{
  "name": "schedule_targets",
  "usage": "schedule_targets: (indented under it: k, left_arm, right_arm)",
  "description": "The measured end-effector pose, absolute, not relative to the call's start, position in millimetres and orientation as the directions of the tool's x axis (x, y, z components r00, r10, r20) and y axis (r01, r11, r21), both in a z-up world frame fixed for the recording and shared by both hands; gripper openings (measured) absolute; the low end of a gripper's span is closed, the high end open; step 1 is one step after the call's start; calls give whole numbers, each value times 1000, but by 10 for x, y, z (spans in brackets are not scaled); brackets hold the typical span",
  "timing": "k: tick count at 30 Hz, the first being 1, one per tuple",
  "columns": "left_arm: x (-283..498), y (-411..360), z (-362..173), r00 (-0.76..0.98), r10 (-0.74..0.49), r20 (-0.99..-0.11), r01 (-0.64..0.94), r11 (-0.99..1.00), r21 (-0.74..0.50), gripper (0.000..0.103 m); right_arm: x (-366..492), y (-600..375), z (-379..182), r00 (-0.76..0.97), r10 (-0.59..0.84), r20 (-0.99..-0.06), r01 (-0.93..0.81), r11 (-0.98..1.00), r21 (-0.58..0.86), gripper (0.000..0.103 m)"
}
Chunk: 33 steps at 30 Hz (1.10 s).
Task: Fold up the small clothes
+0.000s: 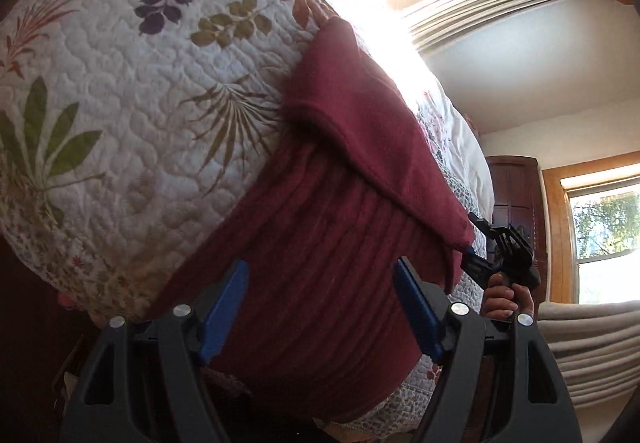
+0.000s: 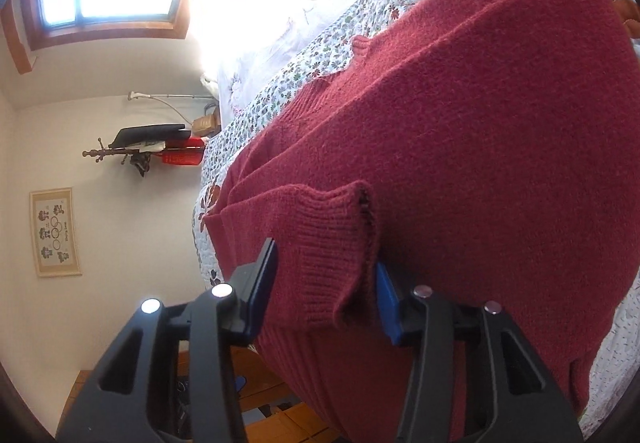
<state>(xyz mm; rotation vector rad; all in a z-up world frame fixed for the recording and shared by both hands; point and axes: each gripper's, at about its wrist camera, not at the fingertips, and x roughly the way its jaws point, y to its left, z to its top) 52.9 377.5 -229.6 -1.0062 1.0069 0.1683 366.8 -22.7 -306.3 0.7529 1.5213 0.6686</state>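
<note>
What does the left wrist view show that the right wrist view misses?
Left wrist only: the other gripper held in a hand at the sweater's edge, and large leaf prints on the quilt. Right wrist only: a ribbed cuff between the blue fingers, and a framed picture. Both: the maroon sweater on the quilted bed.

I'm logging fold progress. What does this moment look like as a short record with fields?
garment: dark red sweater, partly folded
surface: leaf-print quilt on a bed
sleeve cuff: lies across the sweater's body, between the right gripper's jaws
left gripper: jaws open over the ribbed hem
right gripper state: jaws apart around the cuff; a firm grip cannot be told
</note>
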Motion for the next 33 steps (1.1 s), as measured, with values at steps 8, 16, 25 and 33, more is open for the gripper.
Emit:
schedule_targets:
  k: [8, 16, 25, 33]
  left_arm:
    - [723, 3629, -2246, 559, -331, -760, -510, 585, -630, 75]
    - [1047, 3375, -2196, 540, -381, -751, -436, 636, -637, 75]
    - [1187, 3239, -2258, 506, -404, -762, -422, 655, -627, 75]
    - [1235, 3214, -2268, 489, -405, -772, -425, 663, -617, 75]
  right_arm:
    - [3814, 349, -2012, 7, 784, -621, -158, 614, 773, 6]
    - [3831, -309, -1016, 230, 801, -552, -292, 598, 746, 6]
    - [3874, -1139, -2144, 251, 727, -640, -61, 671, 739, 6]
    - [3846, -1368, -2891, 206, 712, -671, 62, 675, 735, 6]
